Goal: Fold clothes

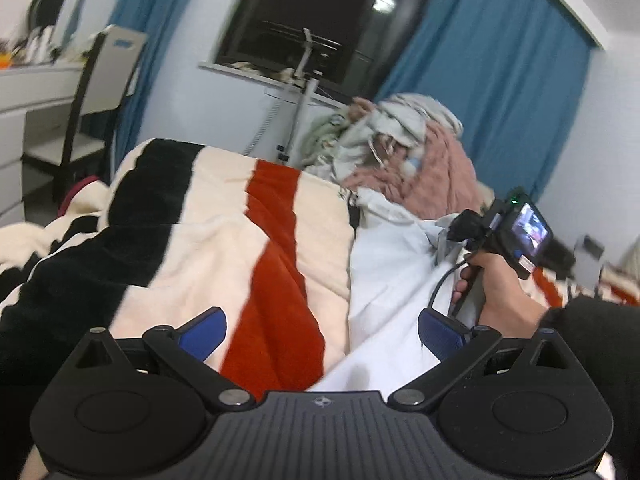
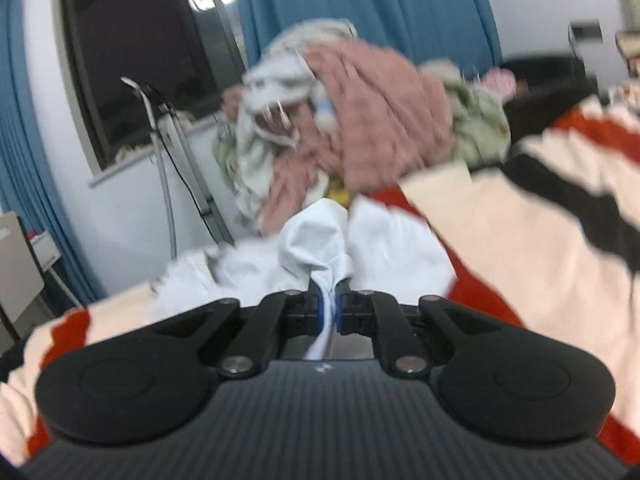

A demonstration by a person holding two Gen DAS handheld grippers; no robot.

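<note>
A white garment (image 1: 392, 280) lies crumpled on a striped blanket (image 1: 192, 248) on the bed. My left gripper (image 1: 320, 332) is open and empty, just above the garment's near edge and the blanket. My right gripper (image 2: 328, 304) is shut on a fold of the white garment (image 2: 312, 248), which bunches up in front of its blue pads. In the left wrist view the right gripper (image 1: 460, 232) shows at the right, held in a hand, on the garment's far side.
A heap of unfolded clothes, pink and pale green (image 1: 400, 152), stands at the far end of the bed (image 2: 352, 120). Behind it are blue curtains (image 1: 500, 80) and a dark window. A chair and white desk (image 1: 80, 92) stand left of the bed.
</note>
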